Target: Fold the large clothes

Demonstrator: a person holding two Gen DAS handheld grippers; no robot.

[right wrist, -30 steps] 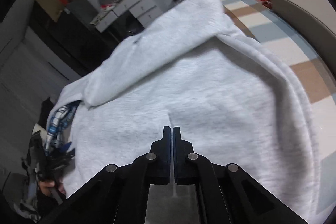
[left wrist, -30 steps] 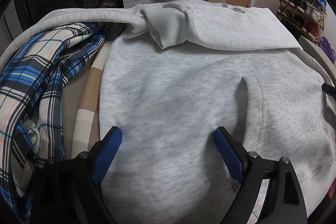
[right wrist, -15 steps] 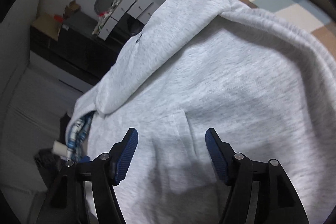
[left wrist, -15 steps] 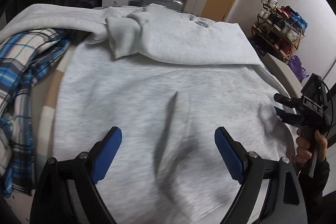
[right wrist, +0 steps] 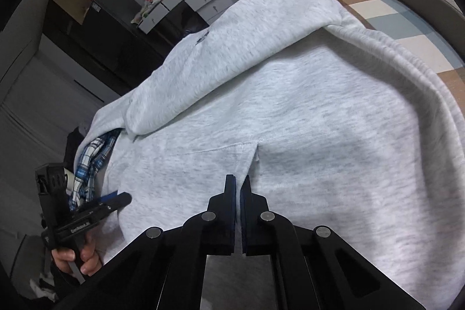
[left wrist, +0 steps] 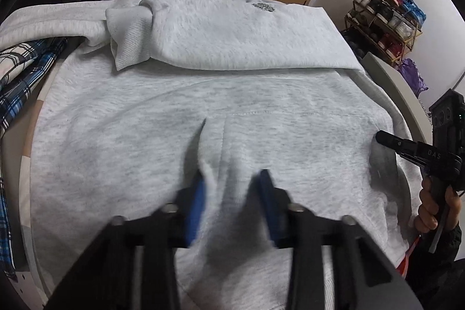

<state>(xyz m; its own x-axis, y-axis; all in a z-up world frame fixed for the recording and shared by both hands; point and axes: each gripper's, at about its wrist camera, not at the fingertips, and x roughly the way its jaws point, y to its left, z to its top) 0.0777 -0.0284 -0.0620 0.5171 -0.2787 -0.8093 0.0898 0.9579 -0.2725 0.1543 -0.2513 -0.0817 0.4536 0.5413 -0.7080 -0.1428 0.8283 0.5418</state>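
Now both claws have just closed on the light grey fleece hoodie [left wrist: 180, 118] spread over the bed: the left claw [left wrist: 231, 191] pinches a ridge at the pocket, the right claw [right wrist: 237, 188] its hem, so lifting the fold seems next.

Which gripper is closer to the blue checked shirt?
Left. The left gripper sits right beside the blue checked shirt at the grey hoodie's edge. The right gripper is farther off, on the hoodie.

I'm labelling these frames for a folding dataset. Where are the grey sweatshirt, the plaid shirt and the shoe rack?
grey sweatshirt [left wrist: 162, 132]: left wrist view, flat front panel left of the pocket slit.
plaid shirt [left wrist: 20, 71]: left wrist view, bunched blue-and-white folds at the left edge.
shoe rack [left wrist: 386, 19]: left wrist view, middle shelf of shoes.
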